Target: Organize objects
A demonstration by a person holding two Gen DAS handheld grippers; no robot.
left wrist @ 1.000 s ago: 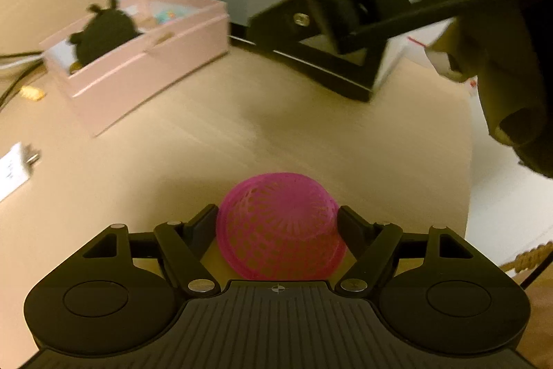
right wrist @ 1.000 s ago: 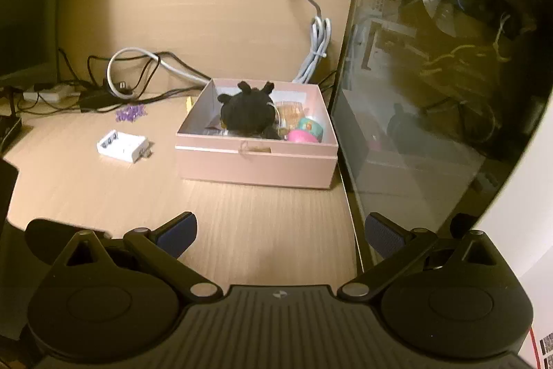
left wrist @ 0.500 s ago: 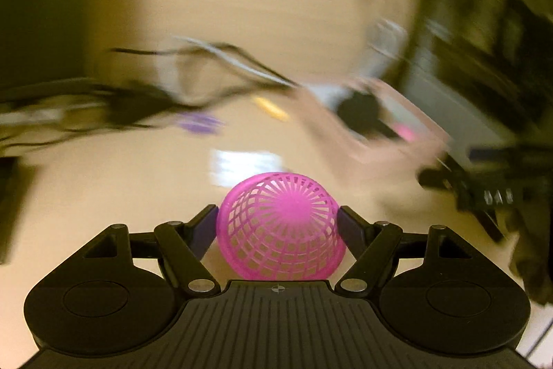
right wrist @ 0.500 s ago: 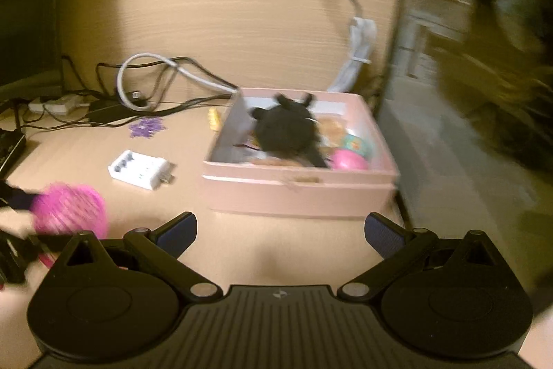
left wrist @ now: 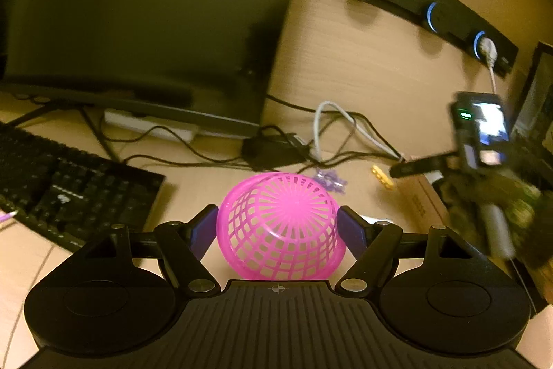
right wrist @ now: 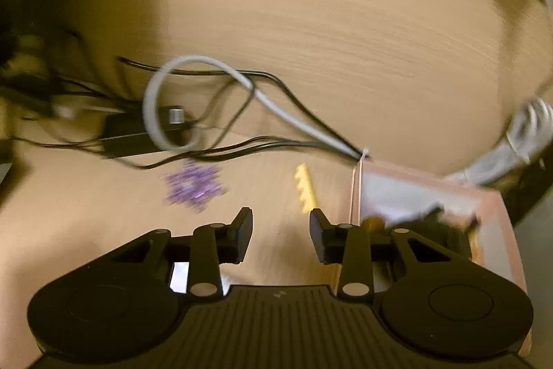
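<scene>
pink box (right wrist: pixel 428 187) at counter (right wrist: pixel 86 213) right edge: dark plush inside, rest blurred | pink mesh basket (left wrist: pixel 281 227) empty, clamped sideways in left gripper (left wrist: pixel 280 227), off the counter | right gripper (right wrist: pixel 280 236) jaws just closing, part apart, nothing between, yellow piece (right wrist: pixel 306 191) just ahead, purple piece (right wrist: pixel 193 185) left | 1 box, 1 basket, 1 yellow, 1 purple

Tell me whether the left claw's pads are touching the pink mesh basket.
Touching. The left wrist view shows the left claw closed on the pink mesh basket, its blue pads pressing both sides with no gap.
</scene>
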